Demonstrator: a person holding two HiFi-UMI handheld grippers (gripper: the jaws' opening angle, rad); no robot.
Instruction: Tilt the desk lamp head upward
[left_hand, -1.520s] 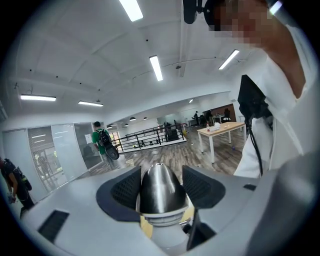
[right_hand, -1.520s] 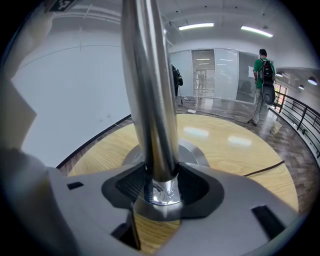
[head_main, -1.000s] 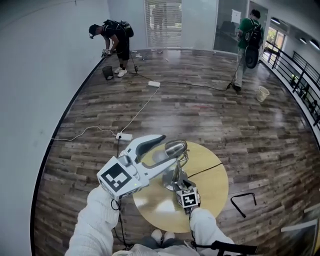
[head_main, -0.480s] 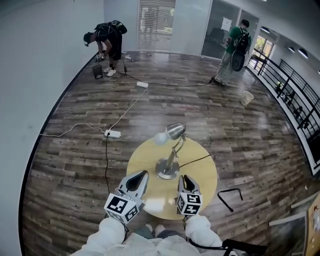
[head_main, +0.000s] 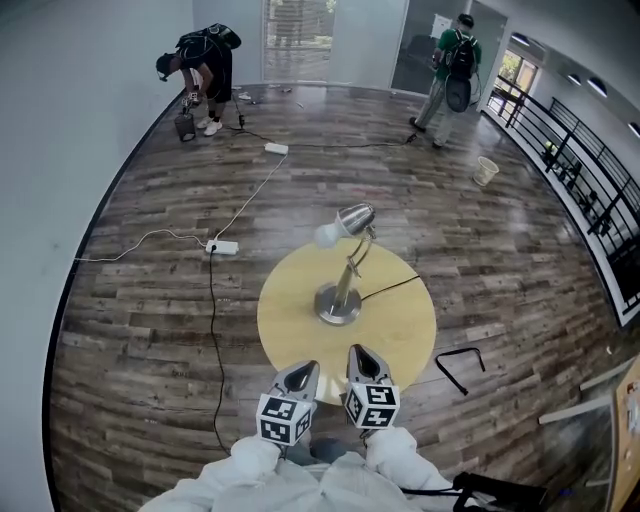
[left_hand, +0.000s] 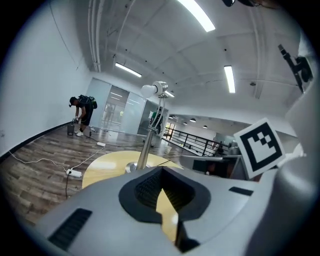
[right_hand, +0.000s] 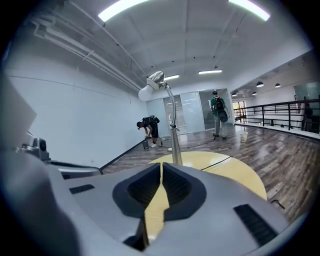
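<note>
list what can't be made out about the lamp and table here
Lamp base: right gripper view, hidden behind the right gripper.
Cord end: head view, lost past the table edge.
Table leg: head view, under the top.
Lamp switch: all views, too small.

— What can you not see well?
— In the left gripper view the left gripper partly covers the foot of the lamp, and also the near side of the table.
— And in the head view?
— The sleeves are cut by the lower edge. What the person at the wall holds is too small to tell.
</note>
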